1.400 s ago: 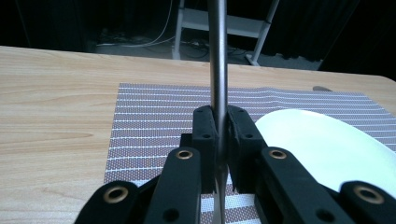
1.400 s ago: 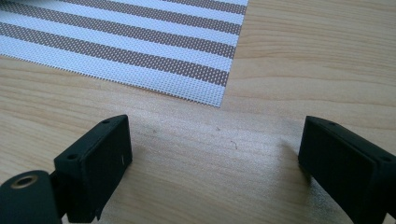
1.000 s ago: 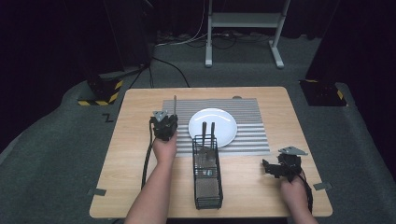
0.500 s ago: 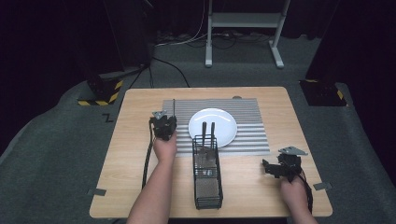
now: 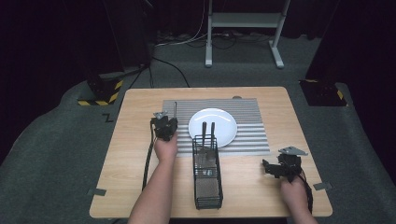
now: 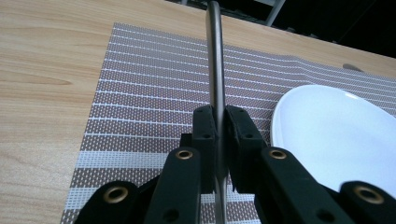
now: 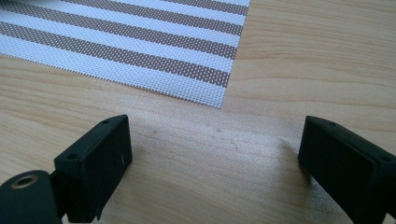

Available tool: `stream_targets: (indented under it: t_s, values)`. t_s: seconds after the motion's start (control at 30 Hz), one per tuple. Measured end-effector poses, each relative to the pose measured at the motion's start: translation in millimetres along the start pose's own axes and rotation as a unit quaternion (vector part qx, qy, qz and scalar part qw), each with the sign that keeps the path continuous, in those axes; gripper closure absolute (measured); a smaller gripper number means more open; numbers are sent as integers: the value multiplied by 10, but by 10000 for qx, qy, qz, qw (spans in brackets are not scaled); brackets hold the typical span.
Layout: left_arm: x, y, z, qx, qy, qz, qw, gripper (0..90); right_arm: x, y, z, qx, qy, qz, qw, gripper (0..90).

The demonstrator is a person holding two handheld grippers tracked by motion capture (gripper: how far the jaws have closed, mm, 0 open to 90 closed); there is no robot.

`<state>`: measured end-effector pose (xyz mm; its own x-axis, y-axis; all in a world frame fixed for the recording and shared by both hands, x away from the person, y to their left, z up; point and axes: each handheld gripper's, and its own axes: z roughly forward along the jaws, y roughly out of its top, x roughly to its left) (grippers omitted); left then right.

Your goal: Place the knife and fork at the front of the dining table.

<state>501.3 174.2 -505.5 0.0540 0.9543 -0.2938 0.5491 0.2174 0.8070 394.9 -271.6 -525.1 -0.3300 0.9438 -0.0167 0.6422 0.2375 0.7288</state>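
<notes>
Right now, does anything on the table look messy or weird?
Nothing stands out. The white plate sits on the striped mat, the wire basket stands upright, and the left gripper holds a metal utensil neatly over the mat.

utensil [image 6: 215, 70] tip cut off at top | type unclear

A white plate [image 5: 225, 122] lies just to the right of the left gripper [image 5: 173, 120], on a striped placemat [image 5: 250, 136] that spreads under and beyond that gripper. Nearer the person, between the left gripper and the right gripper [image 5: 267, 167], a black wire basket [image 5: 208, 187] stands on the wooden table [image 5: 133, 172], with two dark handles [image 5: 204, 129] sticking up at its far end. Past the table, well beyond both grippers, are a grey stand [image 5: 243, 21], a floor cable [image 5: 173, 71] and a yellow-and-black striped block [image 5: 100, 95].
</notes>
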Motion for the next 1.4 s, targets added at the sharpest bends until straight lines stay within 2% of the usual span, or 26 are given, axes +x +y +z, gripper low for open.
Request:
stream_targets:
  t_s: [0.23,0.43,0.63,1.0,1.23,1.33,1.4]
  values:
    - [-18,14,-17,7,4,20,10000,823,1,-1,-1,1,0,5,10000,93]
    - [-53,59,2,110,49,35,9999,824,2,-1,-1,2,-4,11,10000,93]
    - [-55,40,68,277,91,-121,9995,823,0,0,0,0,-3,3,10000,93]
    - [-7,-5,129,447,115,-134,9988,822,2,-1,0,1,-1,5,10000,93]
    - [3,-17,156,514,69,-214,9984,818,2,-2,-2,0,-1,4,10000,94]
    - [18,-9,150,527,26,-302,9982,811,2,-2,-1,0,-2,3,10000,94]
    - [22,27,123,404,-78,-449,9981,797,2,-2,-1,0,0,5,10000,94]
